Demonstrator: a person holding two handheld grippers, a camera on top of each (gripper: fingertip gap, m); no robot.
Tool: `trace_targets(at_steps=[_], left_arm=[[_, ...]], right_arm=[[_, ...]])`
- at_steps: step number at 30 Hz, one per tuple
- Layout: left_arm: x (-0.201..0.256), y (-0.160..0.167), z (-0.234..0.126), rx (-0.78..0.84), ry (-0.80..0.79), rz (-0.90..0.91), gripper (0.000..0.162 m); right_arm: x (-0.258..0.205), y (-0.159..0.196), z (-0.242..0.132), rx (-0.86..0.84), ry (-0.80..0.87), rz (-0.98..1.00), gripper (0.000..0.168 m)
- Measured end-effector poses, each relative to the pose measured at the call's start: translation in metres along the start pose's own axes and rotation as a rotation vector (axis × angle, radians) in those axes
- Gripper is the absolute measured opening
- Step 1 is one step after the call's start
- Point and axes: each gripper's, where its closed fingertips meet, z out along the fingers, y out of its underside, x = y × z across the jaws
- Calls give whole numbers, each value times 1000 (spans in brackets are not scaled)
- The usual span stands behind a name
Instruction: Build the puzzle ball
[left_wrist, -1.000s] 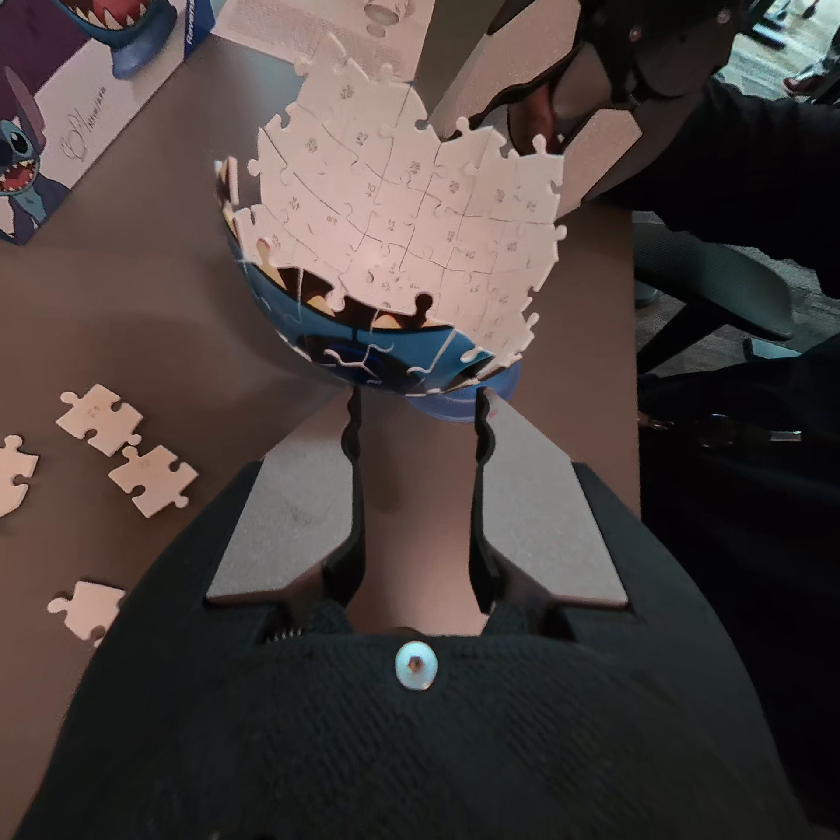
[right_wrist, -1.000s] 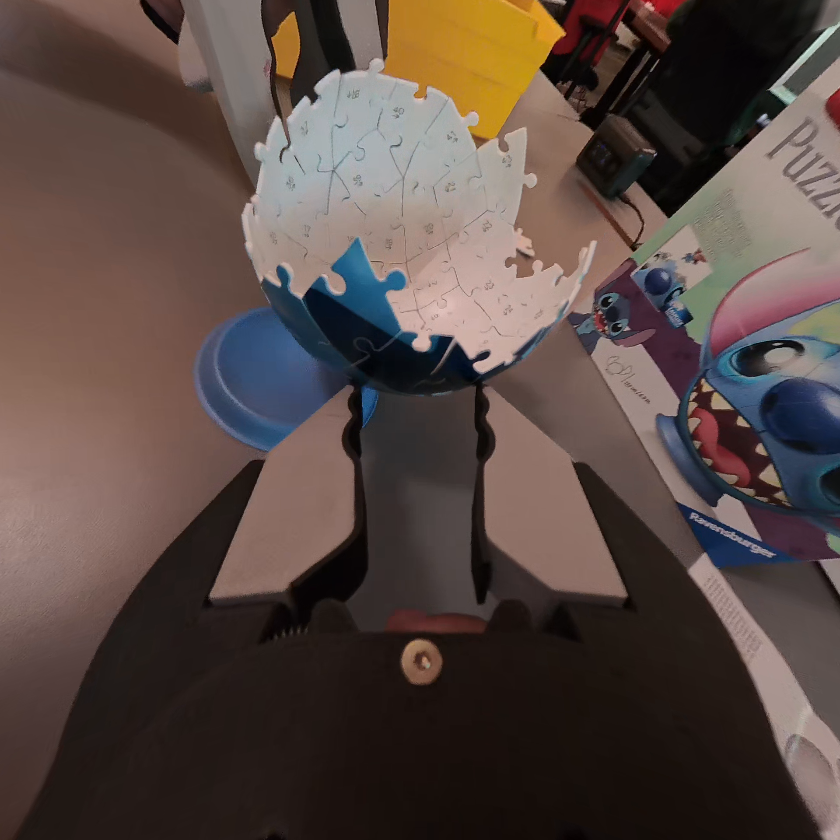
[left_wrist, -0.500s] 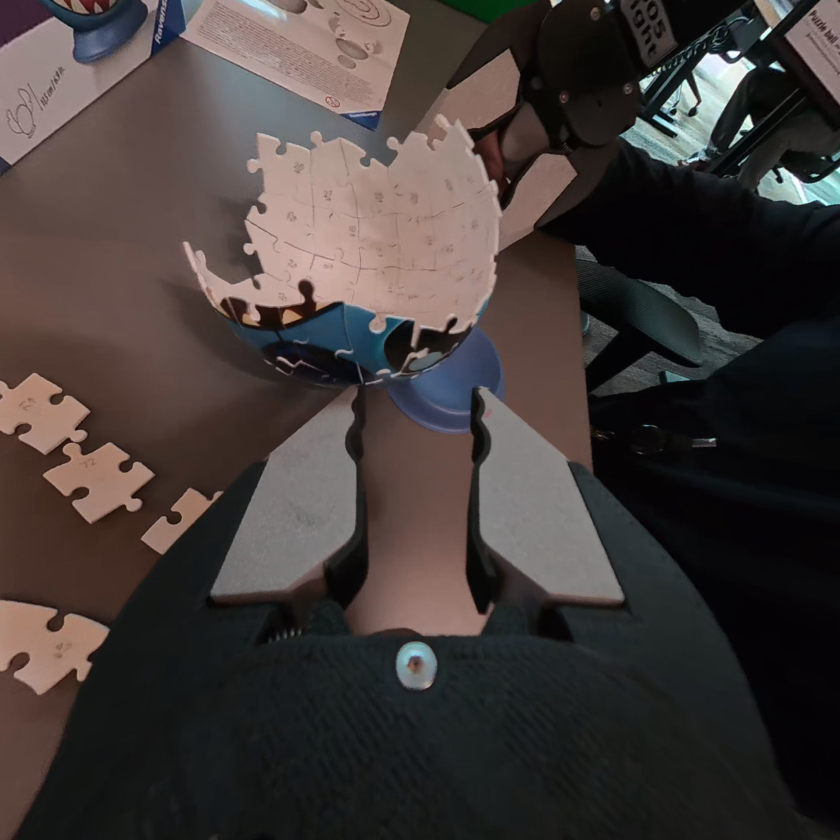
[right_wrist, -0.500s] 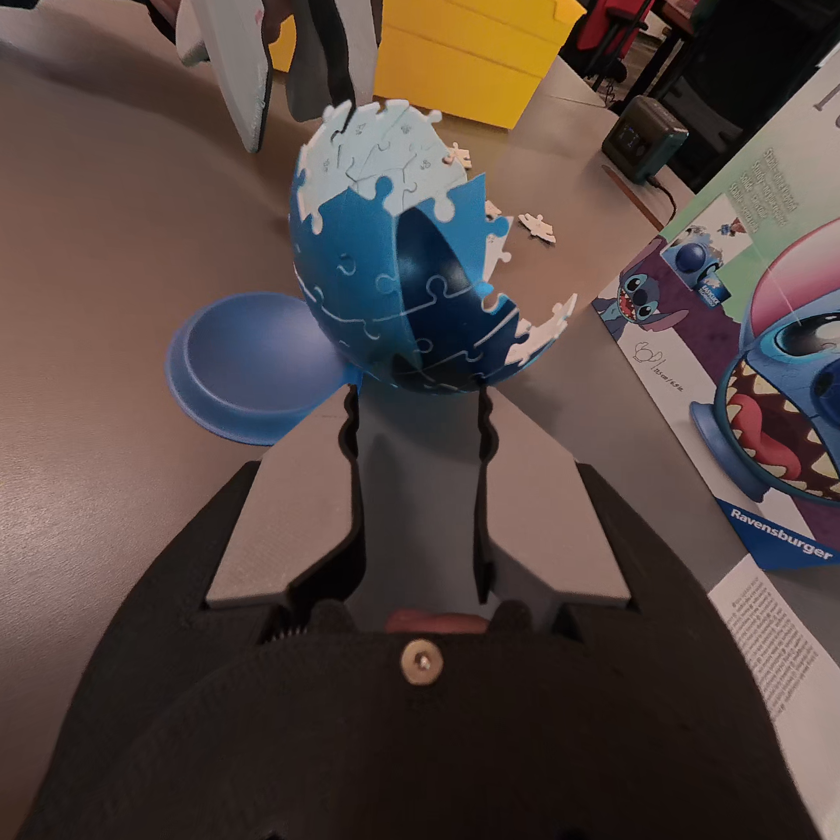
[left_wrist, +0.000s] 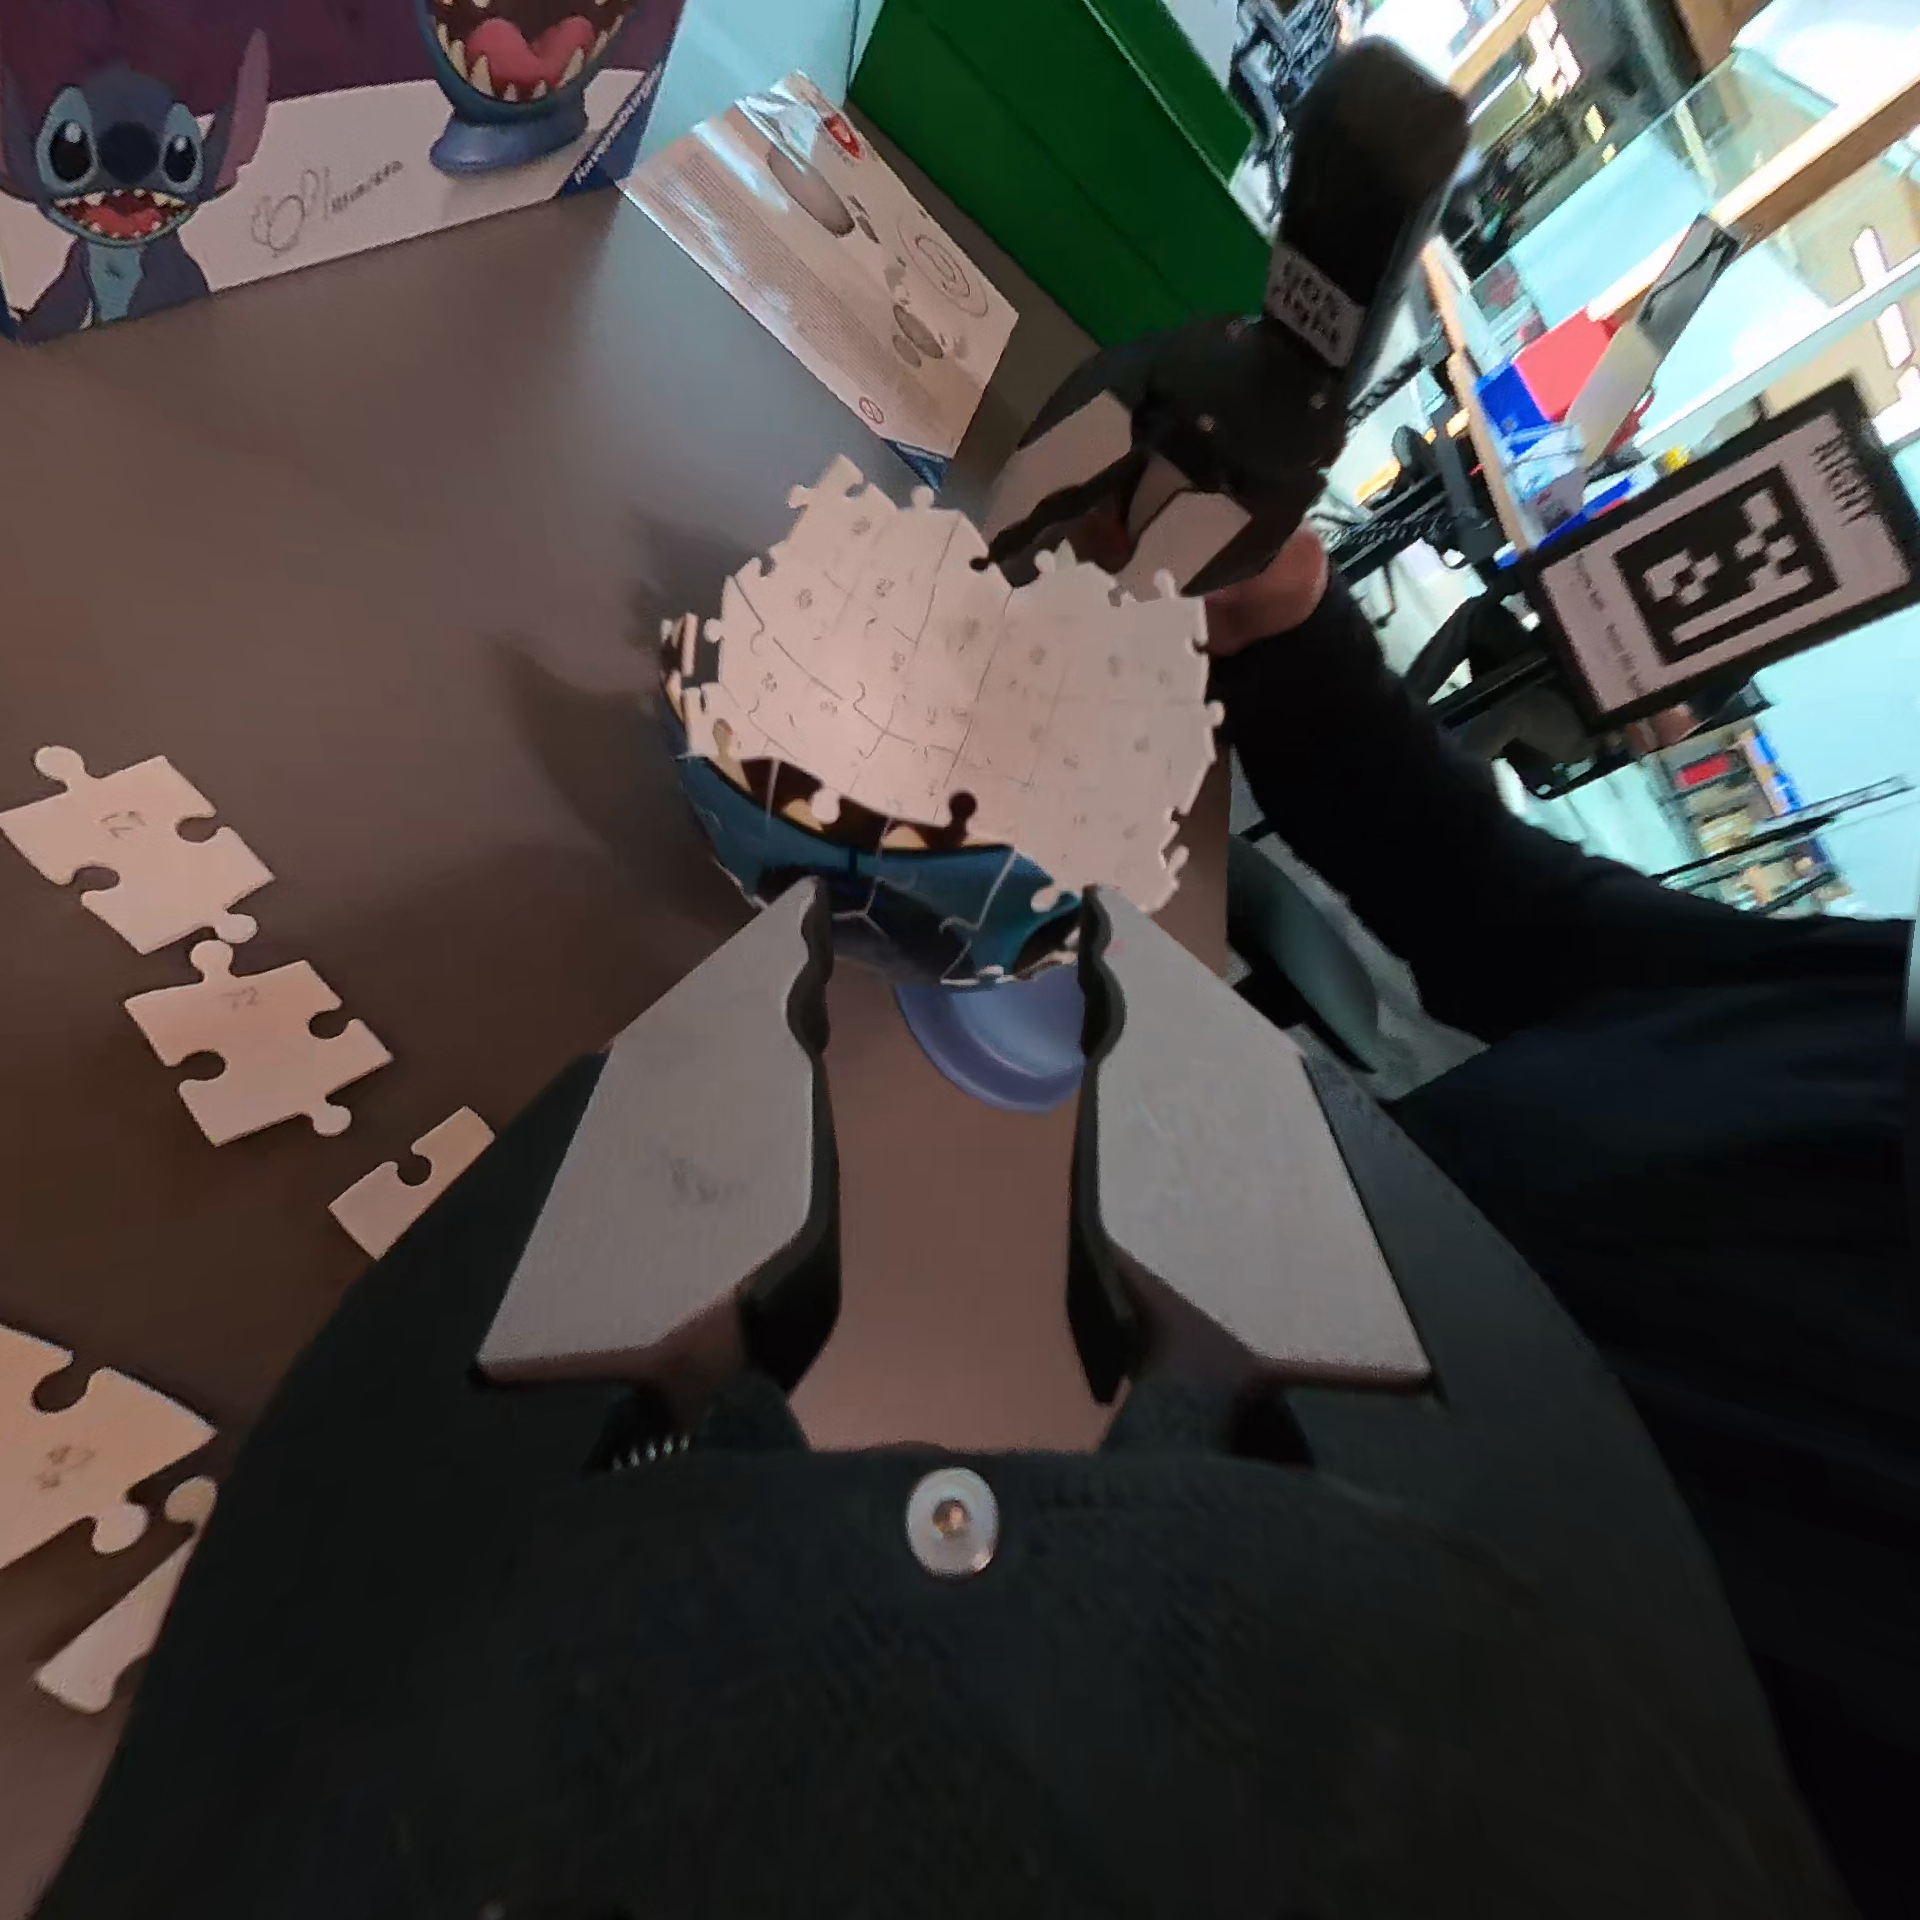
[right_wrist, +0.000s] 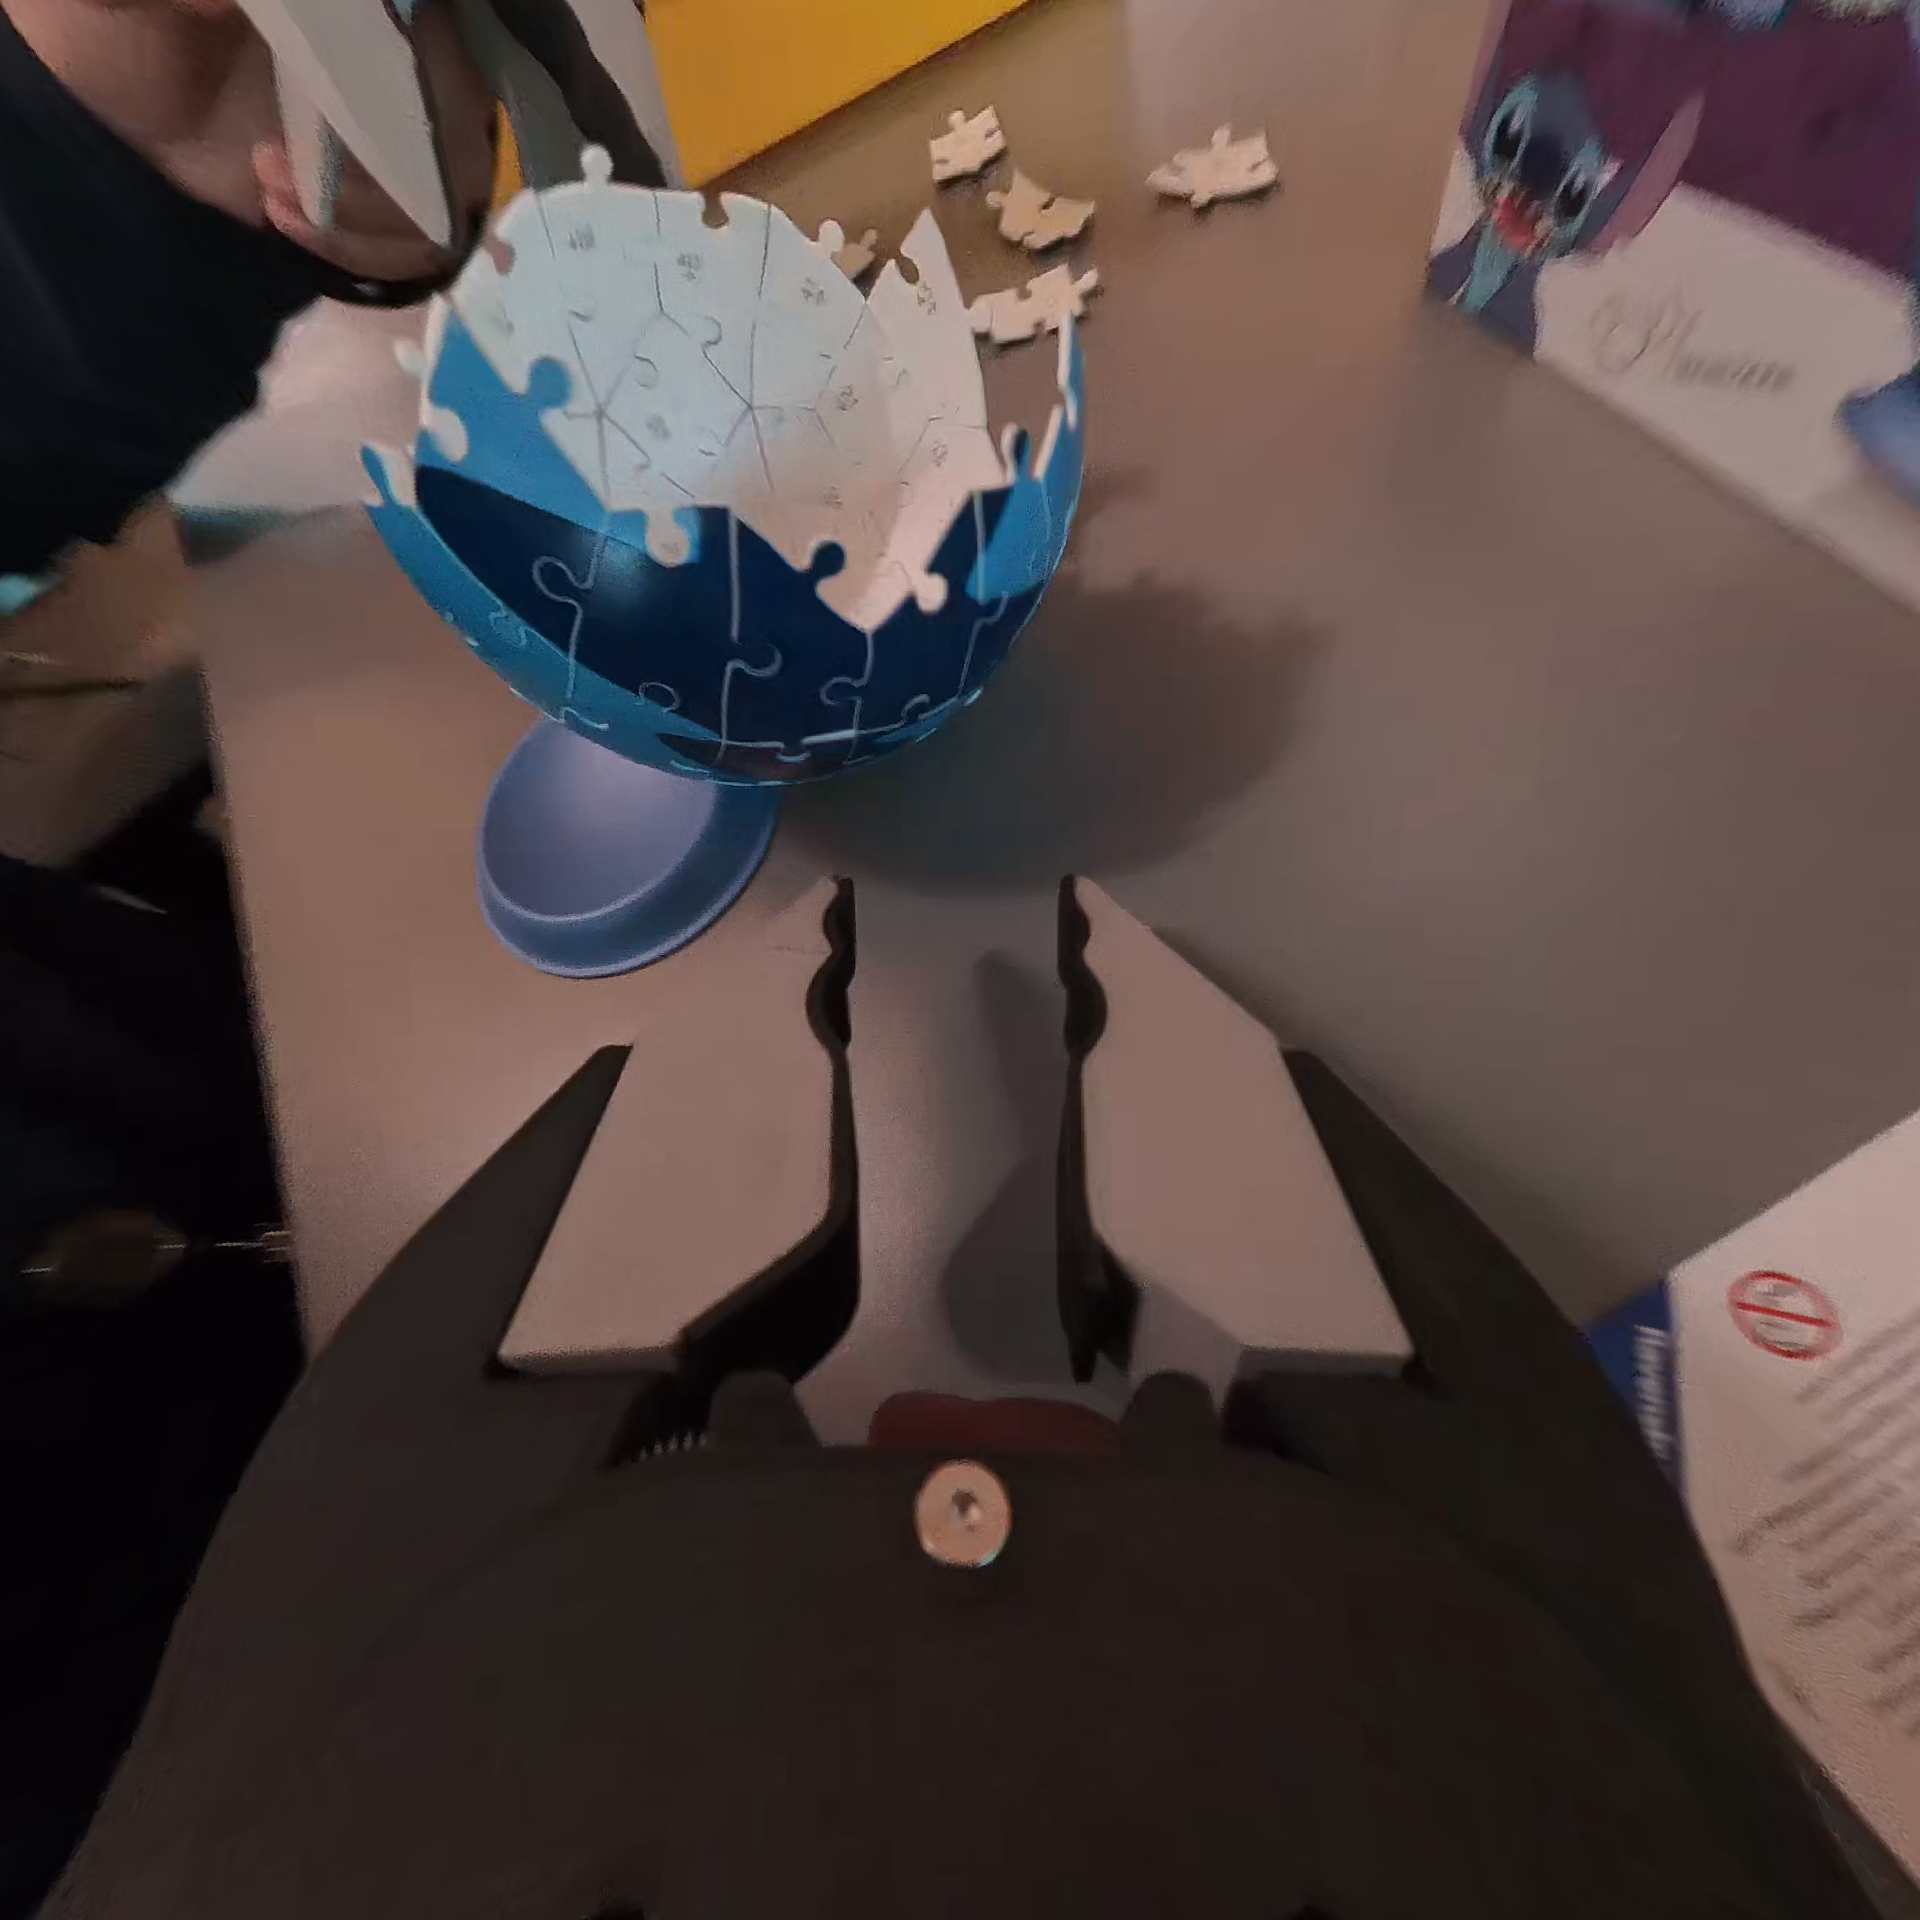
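The half-built puzzle ball (left_wrist: 935, 717) is an open shell, white inside and blue outside (right_wrist: 727, 623), tilted beside its blue stand (left_wrist: 987, 1039) (right_wrist: 623, 883). My left gripper (left_wrist: 956, 909) is open, its tips at the shell's near lower edge; I cannot tell if they touch. In the right wrist view its fingers (right_wrist: 353, 145) stand at the shell's far upper rim. My right gripper (right_wrist: 953, 894) is open and empty, a short way back from the ball and the stand. In the left wrist view its fingers (left_wrist: 1081, 457) hang over the far rim.
Several loose white pieces (left_wrist: 249, 1039) (right_wrist: 1039, 301) lie on the brown table. The puzzle box (left_wrist: 312, 156) (right_wrist: 1662, 208) and an instruction leaflet (left_wrist: 831, 270) (right_wrist: 1818, 1507) lie at the back. A yellow bin (right_wrist: 810, 62), a green box (left_wrist: 1039, 135) and a dark sleeve (left_wrist: 1558, 935) are near.
The ball has been turned and tipped, showing its white inside to the right wrist view again. My right gripper has drawn back from it. My left gripper has stayed at its edge.
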Motion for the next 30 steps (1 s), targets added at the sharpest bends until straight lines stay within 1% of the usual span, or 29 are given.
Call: trace_targets(at_steps=[2, 4, 7, 9, 11, 13, 14, 18, 23, 26, 30], left_arm=[[-6, -4, 0, 9, 17, -99, 46], [-12, -6, 1, 10, 42, -186, 52], [-19, -10, -2, -2, 64, -278, 58], [-26, -14, -3, -18, 31, -294, 60], [-29, -20, -2, -36, -1, -294, 61], [-26, -26, 3, -67, -6, -285, 61], [-24, -28, 7, -87, -10, -276, 62], [-18, -36, 16, -88, -28, -230, 60], [-14, -41, 9, -20, -9, -226, 58], [-14, -41, 2, 7, 1, -235, 58], [-14, -37, -4, 12, 0, -225, 57]], right_arm=[[-3, -4, 0, 27, -84, 127, 26], [-3, -12, -2, 59, -150, 258, 24], [-3, -32, -15, 138, -260, 414, 33], [4, -40, -22, 125, -241, 453, 36], [6, -45, -24, 62, -201, 451, 48], [-3, -55, -24, 2, -227, 439, 62], [-5, -59, -21, -34, -221, 433, 66], [3, -64, -4, -204, -117, 380, 61], [8, -57, 22, -413, -47, 314, 54], [8, -52, 34, -519, -42, 306, 50], [7, -51, 41, -630, -23, 279, 39]])
